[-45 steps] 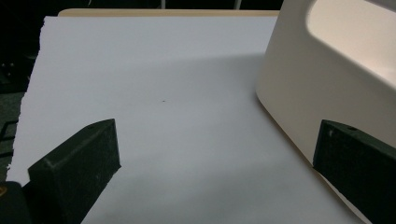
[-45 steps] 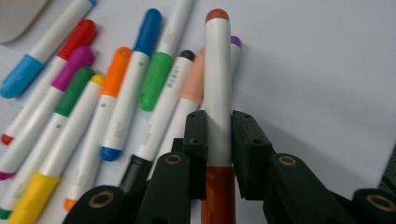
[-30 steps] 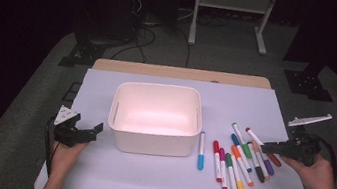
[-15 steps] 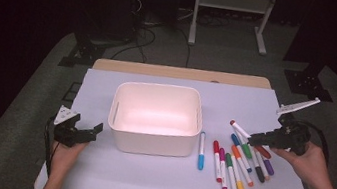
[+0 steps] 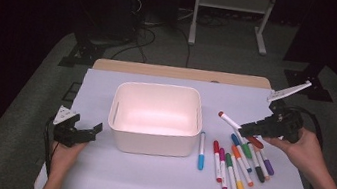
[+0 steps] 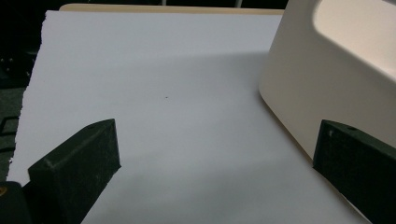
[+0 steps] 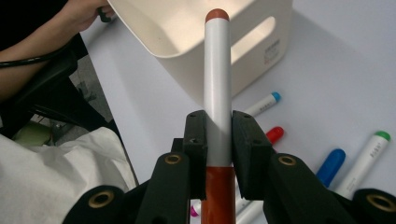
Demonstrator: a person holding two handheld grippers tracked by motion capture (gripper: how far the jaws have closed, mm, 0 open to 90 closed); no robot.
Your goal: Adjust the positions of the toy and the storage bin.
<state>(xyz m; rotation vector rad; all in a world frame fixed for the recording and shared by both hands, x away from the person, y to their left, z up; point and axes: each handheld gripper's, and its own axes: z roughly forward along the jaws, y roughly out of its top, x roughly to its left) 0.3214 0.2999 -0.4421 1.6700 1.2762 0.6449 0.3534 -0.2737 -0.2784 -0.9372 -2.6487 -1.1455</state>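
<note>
Left gripper sits low at the table's left edge, just left of the white bin, jaws wide apart with nothing between them; in the left gripper view the two black pads frame bare white table cover and the bin's rounded wall comes close to the right pad. White bin stands mid-table, upright, inside looks bare as far as visible. Light-blue-capped marker lies alone just right of the bin. Further right a loose row of markers lies on the cover: red, magenta, green, orange, blue, purple, black caps, roughly parallel, some touching. Right gripper is held above that row, off the table, jaws clamped on the red marker; marker is white-barrelled with red ends, tip sticking out toward the bin, slightly raised. Right gripper view: pads squeeze the barrel just above its red cap, bin behind it
</note>
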